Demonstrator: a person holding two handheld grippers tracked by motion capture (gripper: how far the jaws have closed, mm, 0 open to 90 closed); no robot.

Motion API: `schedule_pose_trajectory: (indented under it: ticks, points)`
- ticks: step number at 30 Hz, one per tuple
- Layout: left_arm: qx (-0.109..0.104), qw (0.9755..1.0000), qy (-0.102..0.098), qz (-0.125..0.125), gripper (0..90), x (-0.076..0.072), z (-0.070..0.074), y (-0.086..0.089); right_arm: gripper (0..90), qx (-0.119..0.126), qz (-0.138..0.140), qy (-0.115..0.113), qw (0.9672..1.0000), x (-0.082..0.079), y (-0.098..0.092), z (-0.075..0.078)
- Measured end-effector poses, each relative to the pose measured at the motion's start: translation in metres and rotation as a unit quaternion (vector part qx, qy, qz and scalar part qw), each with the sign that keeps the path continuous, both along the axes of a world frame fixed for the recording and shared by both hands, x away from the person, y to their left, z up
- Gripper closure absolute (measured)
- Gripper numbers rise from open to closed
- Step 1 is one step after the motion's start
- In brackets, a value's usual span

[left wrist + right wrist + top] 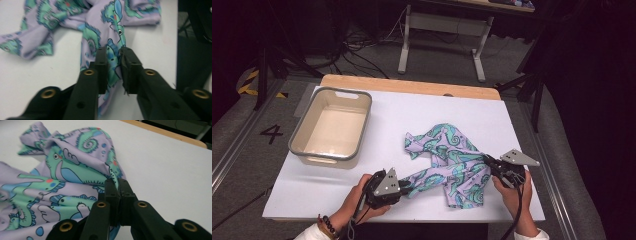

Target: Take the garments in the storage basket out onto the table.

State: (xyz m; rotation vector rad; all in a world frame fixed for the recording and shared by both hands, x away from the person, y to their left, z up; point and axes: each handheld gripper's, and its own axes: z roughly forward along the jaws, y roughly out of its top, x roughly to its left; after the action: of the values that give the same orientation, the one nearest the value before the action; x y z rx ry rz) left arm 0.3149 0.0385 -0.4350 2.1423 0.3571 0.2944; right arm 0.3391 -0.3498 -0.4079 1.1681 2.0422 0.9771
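While the seahorse-print cloth [447, 160] lies crumpled at the lower centre of the white worktop [522, 120], both tools flank it. Left hand-held gripper [114, 53] straddles a fold, slightly parted; right hand-held gripper [117, 182] pinches an edge. Next likely: spreading it flat.

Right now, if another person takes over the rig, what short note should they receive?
Left gripper: fingers slightly apart, with a strip of the printed cloth between them; the grip looks loose.
Right gripper: shut on the cloth's edge at the right.
Cloth: crumpled on the white table, partly stretched between the two grippers.
Grey bin: at the left of the table, nothing in it.
Done: both ends picked up.
Left: probably to spread or fold the cloth; check the left grip first.
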Motion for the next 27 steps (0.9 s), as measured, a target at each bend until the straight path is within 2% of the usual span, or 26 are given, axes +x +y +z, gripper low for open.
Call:
schedule_pose_trajectory:
  ticks: [2, 3, 4, 5, 7, 8, 9, 10, 11, 12, 13, 14, 15, 16, 17, 18, 21, 23, 24, 25, 26, 27]
  points:
    - [-0.004, 0.9998, -0.014, 0.014, 62.8, 0.009, 0.006, -0.002, 88.0, -0.006, -0.014, 0.002, 0.9999, 0.0, -0.005, -0.001]
    - [-0.012, 0.9996, -0.018, 0.02, 58.4, 0.012, 0.008, -0.002, 87.3, -0.006, -0.024, 0.005, 0.9997, 0.001, -0.01, -0.002]
    - [-0.028, 0.9992, -0.016, 0.025, 56.1, 0.017, 0.012, -0.002, 87.1, -0.008, -0.032, 0.008, 0.9994, 0.002, -0.012, -0.002]
    - [-0.032, 0.999, -0.016, 0.026, 54.0, 0.023, 0.015, -0.003, 86.4, -0.011, -0.04, 0.01, 0.9991, 0.003, -0.015, -0.002]
    - [-0.012, 0.9984, -0.042, 0.037, 48.3, 0.033, 0.02, -0.009, 82.4, -0.013, -0.054, 0.017, 0.9983, 0.005, -0.018, -0.004]
    - [-0.012, 0.9984, -0.042, 0.037, 47.6, 0.033, 0.02, -0.009, 82.0, -0.021, -0.055, 0.024, 0.998, 0.007, -0.018, -0.005]
    - [0.001, 0.9978, -0.052, 0.04, 45.2, 0.046, 0.022, -0.017, 76.8, -0.028, -0.053, 0.025, 0.9979, 0.008, -0.016, -0.007]
    - [0.012, 0.9976, -0.05, 0.045, 42.5, 0.058, 0.021, -0.025, 70.5, -0.021, -0.047, 0.023, 0.9984, 0.008, -0.016, -0.007]
    - [0.019, 0.998, -0.047, 0.037, 40.2, 0.067, 0.019, -0.032, 64.2, -0.014, -0.04, 0.021, 0.9989, 0.009, -0.015, -0.007]
    - [0.026, 0.9978, -0.047, 0.038, 38.9, 0.073, 0.017, -0.036, 55.1, -0.005, -0.027, 0.015, 0.9995, 0.009, -0.013, -0.007]
    - [0.033, 0.9973, -0.049, 0.042, 38.9, 0.078, 0.016, -0.04, 50.0, 0.002, -0.018, 0.011, 0.9998, 0.009, -0.011, -0.007]
    - [0.044, 0.9968, -0.05, 0.045, 38.9, 0.088, 0.012, -0.048, 46.8, 0.01, -0.008, 0.01, 0.9999, 0.01, -0.01, -0.007]
    - [0.046, 0.9971, -0.047, 0.038, 38.3, 0.094, 0.009, -0.052, 43.7, 0.023, 0.011, 0.011, 0.9996, 0.012, -0.007, -0.009]
    - [0.052, 0.9967, -0.048, 0.04, 38.4, 0.098, 0.006, -0.055, 42.6, 0.026, 0.012, 0.012, 0.9995, 0.014, -0.006, -0.011]
    - [0.067, 0.9959, -0.045, 0.04, 38.3, 0.102, 0.002, -0.059, 40.1, 0.026, 0.007, 0.015, 0.9995, 0.015, -0.006, -0.013]
    - [0.072, 0.996, -0.037, 0.039, 38.4, 0.108, -0.002, -0.063, 38.9, 0.026, 0.005, 0.022, 0.9994, 0.018, -0.005, -0.016]
    - [0.099, 0.994, -0.022, 0.042, 39.3, 0.122, -0.014, -0.071, 41.0, 0.03, -0.002, 0.039, 0.9988, 0.024, -0.007, -0.024]
    - [0.109, 0.9928, -0.015, 0.048, 42.8, 0.128, -0.02, -0.075, 48.4, 0.038, 0.001, 0.056, 0.9977, 0.026, -0.01, -0.029]
    - [0.117, 0.9916, -0.012, 0.054, 45.8, 0.131, -0.023, -0.077, 56.7, 0.036, 0.0, 0.061, 0.9975, 0.026, -0.011, -0.03]
    - [0.116, 0.9921, -0.011, 0.047, 55.0, 0.133, -0.024, -0.077, 64.6, 0.036, 0.005, 0.066, 0.9971, 0.026, -0.011, -0.031]
    - [0.122, 0.9915, -0.007, 0.044, 64.5, 0.135, -0.027, -0.077, 67.3, 0.035, 0.009, 0.067, 0.9971, 0.026, -0.012, -0.031]
    - [0.119, 0.9916, -0.006, 0.049, 71.7, 0.136, -0.027, -0.077, 72.1, 0.032, 0.01, 0.07, 0.997, 0.025, -0.012, -0.031]
